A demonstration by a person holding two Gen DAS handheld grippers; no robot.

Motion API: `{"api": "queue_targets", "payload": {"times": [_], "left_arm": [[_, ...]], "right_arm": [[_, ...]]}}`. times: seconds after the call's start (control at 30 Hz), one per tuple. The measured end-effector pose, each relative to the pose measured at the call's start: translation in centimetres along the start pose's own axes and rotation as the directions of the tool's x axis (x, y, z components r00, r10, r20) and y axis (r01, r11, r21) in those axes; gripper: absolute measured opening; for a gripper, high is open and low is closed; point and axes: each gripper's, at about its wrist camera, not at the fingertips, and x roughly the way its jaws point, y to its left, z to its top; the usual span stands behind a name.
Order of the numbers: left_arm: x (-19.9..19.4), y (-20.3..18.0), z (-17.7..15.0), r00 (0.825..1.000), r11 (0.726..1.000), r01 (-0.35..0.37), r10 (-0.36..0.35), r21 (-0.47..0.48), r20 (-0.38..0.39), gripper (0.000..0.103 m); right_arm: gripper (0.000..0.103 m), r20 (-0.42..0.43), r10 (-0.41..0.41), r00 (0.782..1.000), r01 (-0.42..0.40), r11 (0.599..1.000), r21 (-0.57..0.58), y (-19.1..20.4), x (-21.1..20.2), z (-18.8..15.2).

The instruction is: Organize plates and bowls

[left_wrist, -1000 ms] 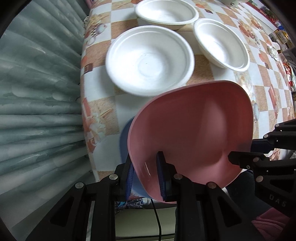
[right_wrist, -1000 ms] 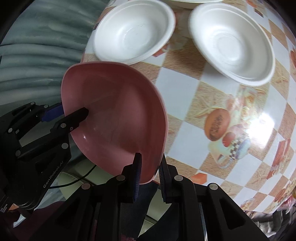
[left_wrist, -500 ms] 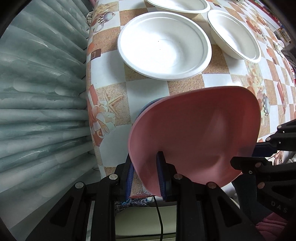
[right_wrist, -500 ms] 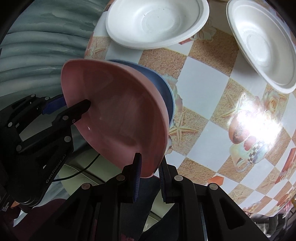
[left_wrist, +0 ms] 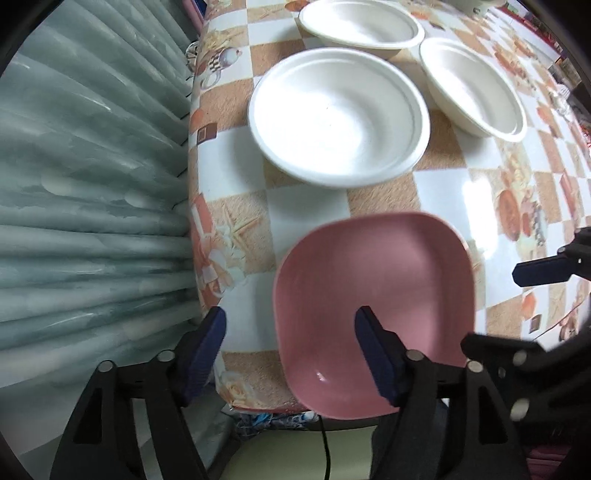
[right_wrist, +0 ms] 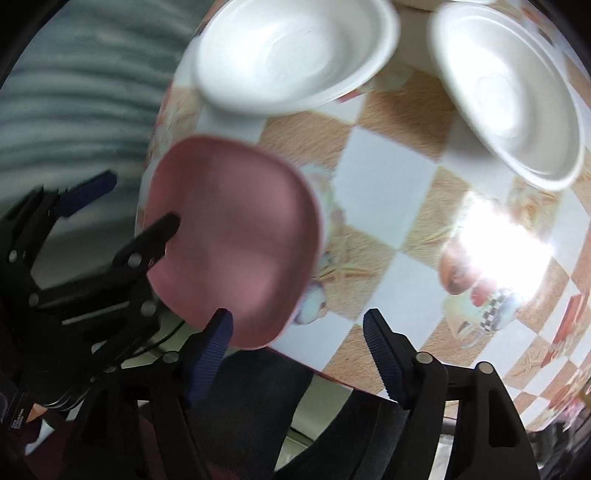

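Observation:
A pink square plate [left_wrist: 373, 306] lies at the near edge of the checked table [left_wrist: 236, 236], overhanging it slightly; it also shows in the right wrist view [right_wrist: 236, 240]. My left gripper [left_wrist: 291, 350] is open, its fingers astride the plate's near left rim without gripping. My right gripper [right_wrist: 299, 354] is open and empty, just off the plate's near right corner. Three white bowls stand beyond: a near one [left_wrist: 340, 114], one to its right [left_wrist: 472, 85], one behind [left_wrist: 362, 26].
A pale green pleated curtain [left_wrist: 92, 184] hangs along the table's left edge. The table's near edge [right_wrist: 369, 384] drops off below both grippers. The right gripper's fingers [left_wrist: 539, 266] show at the right of the left wrist view.
Both grippers were shut on the pink plate and have opened. The plate has come down flat, covering the blue plate seen under it before. Both grippers have drawn back a little.

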Motion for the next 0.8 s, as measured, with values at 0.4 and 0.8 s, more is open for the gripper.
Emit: {"api": "queue_targets", "payload": {"times": [0.4, 0.8], "left_arm": [[-1.8, -2.3, 2.4, 0.997, 0.995, 0.059, -0.062, 0.080, 0.035, 0.079], [-4.6, -5.3, 9.1, 0.982, 0.986, 0.125, -0.138, 0.106, 0.127, 0.079]], "right_arm": [[0.075, 0.086, 0.003, 0.996, -0.021, 0.976, 0.218, -6.4, -0.8, -1.4], [0.075, 0.183, -0.115, 0.976, 0.046, 0.937, 0.345, -12.1, -6.3, -0.8]]}}
